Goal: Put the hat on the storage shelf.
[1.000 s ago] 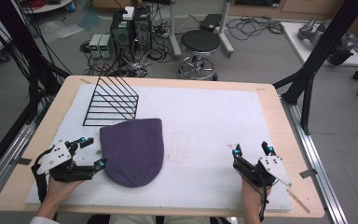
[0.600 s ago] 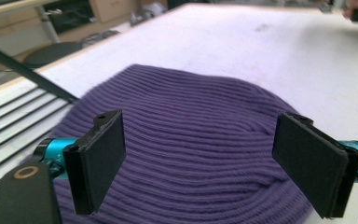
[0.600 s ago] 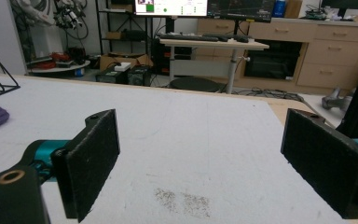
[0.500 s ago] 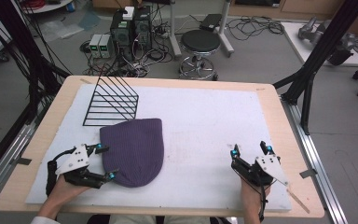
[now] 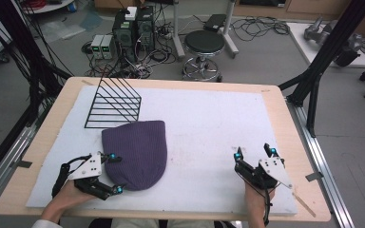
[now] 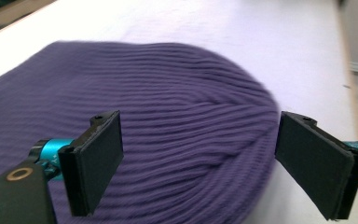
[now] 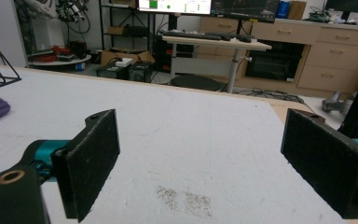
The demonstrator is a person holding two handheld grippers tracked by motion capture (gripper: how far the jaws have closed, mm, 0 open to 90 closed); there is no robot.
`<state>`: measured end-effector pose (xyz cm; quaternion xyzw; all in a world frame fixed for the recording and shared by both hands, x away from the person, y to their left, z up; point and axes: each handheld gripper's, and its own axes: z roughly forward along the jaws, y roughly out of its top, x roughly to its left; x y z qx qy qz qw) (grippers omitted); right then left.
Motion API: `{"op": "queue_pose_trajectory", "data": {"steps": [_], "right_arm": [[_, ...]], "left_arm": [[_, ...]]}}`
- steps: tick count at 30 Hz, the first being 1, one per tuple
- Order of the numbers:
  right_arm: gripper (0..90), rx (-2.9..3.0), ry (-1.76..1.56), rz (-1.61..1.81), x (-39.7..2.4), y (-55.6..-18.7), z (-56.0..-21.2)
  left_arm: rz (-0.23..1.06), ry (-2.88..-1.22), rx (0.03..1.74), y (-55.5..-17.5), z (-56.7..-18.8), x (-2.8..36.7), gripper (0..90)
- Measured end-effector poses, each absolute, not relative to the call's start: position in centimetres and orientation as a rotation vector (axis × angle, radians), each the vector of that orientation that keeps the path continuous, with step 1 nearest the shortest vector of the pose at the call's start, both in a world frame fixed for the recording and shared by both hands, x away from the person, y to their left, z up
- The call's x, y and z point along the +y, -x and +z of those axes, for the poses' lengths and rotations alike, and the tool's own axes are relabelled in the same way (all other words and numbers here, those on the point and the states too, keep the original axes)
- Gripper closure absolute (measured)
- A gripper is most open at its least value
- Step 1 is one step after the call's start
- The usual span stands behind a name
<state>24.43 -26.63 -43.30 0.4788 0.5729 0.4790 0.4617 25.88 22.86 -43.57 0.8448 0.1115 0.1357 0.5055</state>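
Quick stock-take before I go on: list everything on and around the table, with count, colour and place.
beanie: 1, purple ribbed knit, lying flat on the mat, left of centre, near edge.
wire rack: 1, black, standing on the mat just behind the beanie.
mat: 1, white, covering most of the table top.
table: 1, light wood, rim showing around the mat.
stool: 1, black round seat, on the floor behind the table.
electronics boxes: several, black and grey, on the floor behind the table, with cables.
left gripper: 1, black, open, jaws either side of the beanie's rounded end.
right gripper: 1, black, open, over bare mat at the right.
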Motion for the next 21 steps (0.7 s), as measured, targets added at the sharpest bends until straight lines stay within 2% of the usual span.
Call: {"op": "queue_pose_trajectory", "data": {"steps": [7,15,21], "right_arm": [[10.8,1.422,-1.163,1.174,-26.5,-24.5,-43.3],[10.7,1.419,-1.178,1.176,-26.6,-24.6,-43.4],[10.7,1.419,-1.172,1.177,-26.6,-24.6,-43.4]], "left_arm": [[0.29,-2.152,0.183,-26.2,-44.6,21.7,17.0],[0.27,-2.19,0.155,-26.4,-44.6,21.3,17.7],[0.307,-2.246,0.121,-26.4,-44.9,21.0,24.0]]}}
